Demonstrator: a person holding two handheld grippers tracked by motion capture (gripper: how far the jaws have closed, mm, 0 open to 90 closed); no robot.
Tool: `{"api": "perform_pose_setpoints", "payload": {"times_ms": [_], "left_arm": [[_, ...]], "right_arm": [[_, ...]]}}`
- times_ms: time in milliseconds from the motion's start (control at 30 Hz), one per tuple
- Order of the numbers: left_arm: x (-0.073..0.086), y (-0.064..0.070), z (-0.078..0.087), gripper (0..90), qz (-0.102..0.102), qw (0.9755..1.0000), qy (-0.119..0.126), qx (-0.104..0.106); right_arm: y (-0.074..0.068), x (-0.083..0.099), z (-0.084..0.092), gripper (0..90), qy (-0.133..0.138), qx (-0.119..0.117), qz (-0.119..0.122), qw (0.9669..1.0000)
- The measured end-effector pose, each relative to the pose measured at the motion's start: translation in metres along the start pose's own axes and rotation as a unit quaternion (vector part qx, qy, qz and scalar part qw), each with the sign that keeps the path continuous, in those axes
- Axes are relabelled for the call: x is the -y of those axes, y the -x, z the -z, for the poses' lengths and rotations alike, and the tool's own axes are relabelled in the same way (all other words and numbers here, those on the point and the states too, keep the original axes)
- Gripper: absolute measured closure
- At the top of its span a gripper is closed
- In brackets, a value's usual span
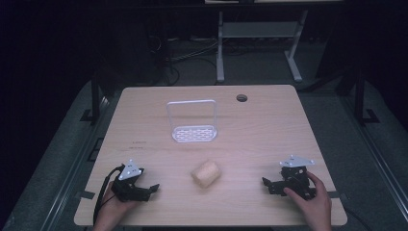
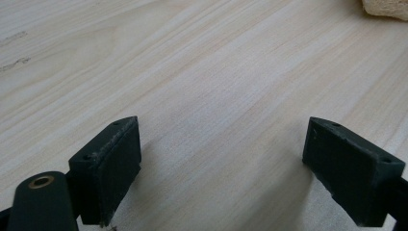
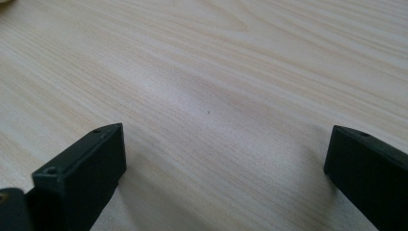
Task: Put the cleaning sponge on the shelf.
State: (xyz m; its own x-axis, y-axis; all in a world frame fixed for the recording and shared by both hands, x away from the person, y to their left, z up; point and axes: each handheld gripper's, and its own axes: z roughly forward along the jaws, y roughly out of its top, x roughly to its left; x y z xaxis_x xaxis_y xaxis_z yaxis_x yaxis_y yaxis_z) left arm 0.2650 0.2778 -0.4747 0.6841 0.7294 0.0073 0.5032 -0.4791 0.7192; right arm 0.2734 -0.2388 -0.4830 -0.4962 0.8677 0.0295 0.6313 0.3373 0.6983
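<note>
We rest both grippers, left (image 1: 144, 189) and right (image 1: 275, 185), either side of the sponge (image 1: 206, 173), jaws wide and empty (probably ready to start).

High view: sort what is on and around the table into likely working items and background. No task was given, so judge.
Likely in play:
- sponge-like yellow block, between the grippers
- white rack, behind it
- left gripper, jaws open
- right gripper, jaws open

Background:
- table's cable hole
- white desk frame beyond the table
</note>
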Motion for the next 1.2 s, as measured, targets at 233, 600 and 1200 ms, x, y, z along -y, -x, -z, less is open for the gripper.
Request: {"api": "perform_pose_setpoints", "payload": {"times_ms": [233, 600, 1200], "left_arm": [[-0.001, 0.0, 0.0, 12.9, 0.001, 1.0, 0.0, -0.001], [-0.003, 0.005, 0.002, 13.7, 0.004, 0.9998, -0.01, 0.015], [-0.023, 0.009, 0.005, 13.7, 0.007, 0.9993, -0.007, 0.036]], "right_arm": [[0.0, 0.0, 0.0, 0.7, 0.0, 0.0, 0.0, 1.0], [0.0, 0.0, 0.0, 0.7, 0.001, 0.0, -0.001, 1.0], [0.0, 0.0, 0.0, 0.7, 0.001, 0.0, 0.0, 1.0]]}}
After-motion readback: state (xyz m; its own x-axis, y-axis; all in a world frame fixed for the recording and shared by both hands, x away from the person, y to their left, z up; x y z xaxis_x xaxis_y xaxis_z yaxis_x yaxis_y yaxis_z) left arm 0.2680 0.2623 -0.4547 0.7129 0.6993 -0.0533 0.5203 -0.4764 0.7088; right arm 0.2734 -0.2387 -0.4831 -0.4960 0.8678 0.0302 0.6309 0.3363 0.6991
